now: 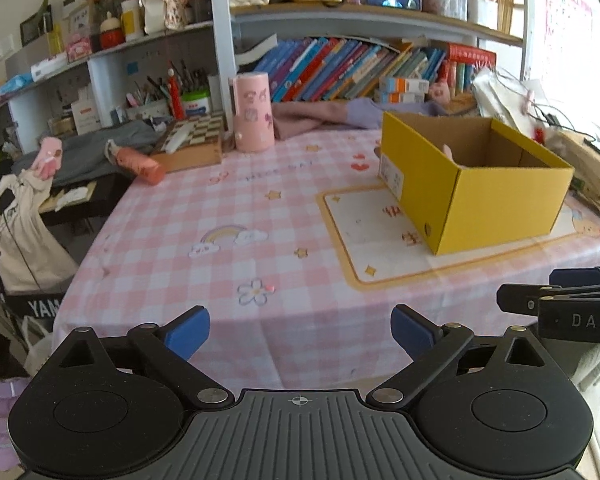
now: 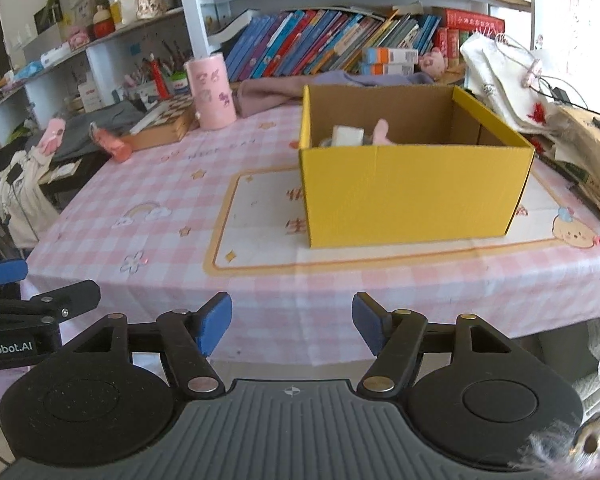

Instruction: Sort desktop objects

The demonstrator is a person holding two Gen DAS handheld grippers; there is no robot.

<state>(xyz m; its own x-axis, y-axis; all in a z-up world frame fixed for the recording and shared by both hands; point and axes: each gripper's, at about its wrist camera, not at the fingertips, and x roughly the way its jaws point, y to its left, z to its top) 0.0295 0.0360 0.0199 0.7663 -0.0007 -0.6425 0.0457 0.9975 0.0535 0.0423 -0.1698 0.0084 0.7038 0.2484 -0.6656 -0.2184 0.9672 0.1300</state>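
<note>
Two hand-held grippers, left gripper (image 1: pixel 300 330) and right gripper (image 2: pixel 292 326), hang side by side off the near edge of the table (image 2: pixel 172 176), jaws spread wide and holding nothing, seemingly between picks. Right of centre stands the yellow cardboard box (image 2: pixel 412 192), open-topped to take sorted items; a white block (image 2: pixel 347 136) and something pink (image 2: pixel 381 130) already lie inside. Far left, a pink cylinder (image 1: pixel 252 112) stands upright.
</note>
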